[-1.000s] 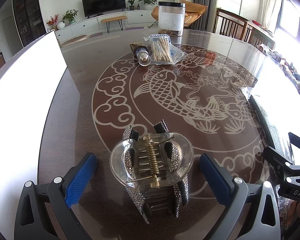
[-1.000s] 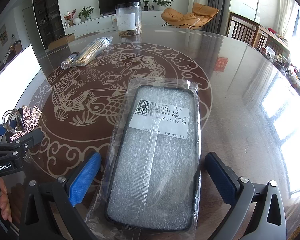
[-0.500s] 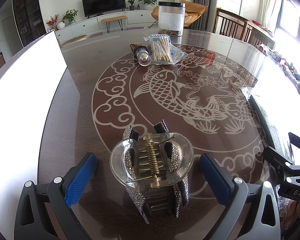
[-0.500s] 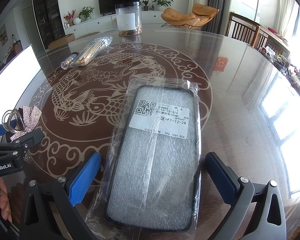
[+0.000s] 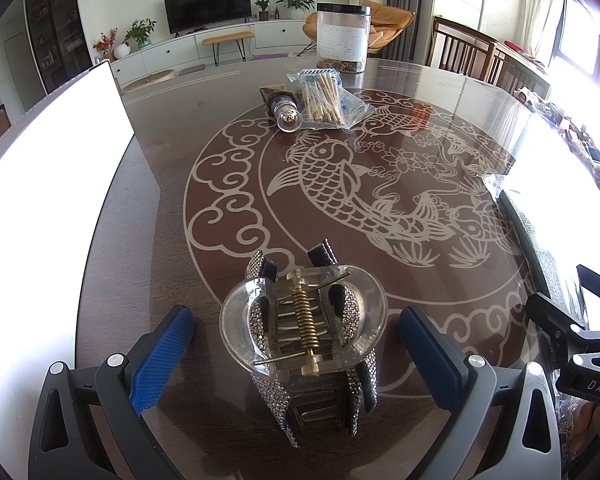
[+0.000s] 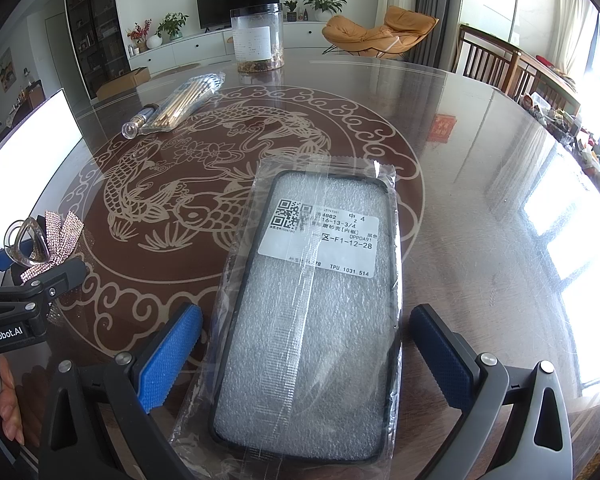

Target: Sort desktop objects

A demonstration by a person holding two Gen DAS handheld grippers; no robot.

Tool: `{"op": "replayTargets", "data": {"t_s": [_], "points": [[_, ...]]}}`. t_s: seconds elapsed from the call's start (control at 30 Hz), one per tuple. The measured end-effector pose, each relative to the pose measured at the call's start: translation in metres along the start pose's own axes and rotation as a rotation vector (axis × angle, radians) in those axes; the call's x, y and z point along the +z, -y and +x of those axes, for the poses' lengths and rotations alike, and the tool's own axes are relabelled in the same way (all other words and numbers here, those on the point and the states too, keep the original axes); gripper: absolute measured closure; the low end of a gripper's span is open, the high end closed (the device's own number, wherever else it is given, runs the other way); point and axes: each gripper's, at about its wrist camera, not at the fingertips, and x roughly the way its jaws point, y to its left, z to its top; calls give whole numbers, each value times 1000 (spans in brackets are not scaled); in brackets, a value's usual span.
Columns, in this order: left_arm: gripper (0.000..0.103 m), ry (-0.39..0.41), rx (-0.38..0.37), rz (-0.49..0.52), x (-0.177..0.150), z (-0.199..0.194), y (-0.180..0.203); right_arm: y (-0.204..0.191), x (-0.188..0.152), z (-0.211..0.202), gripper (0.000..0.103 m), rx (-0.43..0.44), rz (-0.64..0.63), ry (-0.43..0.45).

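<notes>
Both grippers poised wide, nothing gripped.

My left gripper (image 5: 296,344) straddles the hair claw (image 5: 306,340) on the table (image 5: 172,208), pads apart and clear of it; my right gripper (image 6: 306,356) likewise brackets the bagged phone case (image 6: 312,300). Risks, as I judge them: the claw's rounded clear shell squirting out, the slick bag sliding on glass.

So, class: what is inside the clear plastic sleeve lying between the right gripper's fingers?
Inside the clear plastic sleeve lies a black-rimmed phone case filled with white foam; a white printed label covers part of the foam. What lies beneath the foam cannot be seen.
</notes>
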Motion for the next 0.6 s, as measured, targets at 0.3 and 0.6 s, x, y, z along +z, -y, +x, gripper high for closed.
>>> {"op": "replayTargets", "data": {"t_s": [0.3,0.6], "points": [[0,-1,0,0,0,0,0,0,0,0,0,0,0,0],[48,13,-32,35,0,-12,6,7,11,-3,25,68,-32,-28]]}}
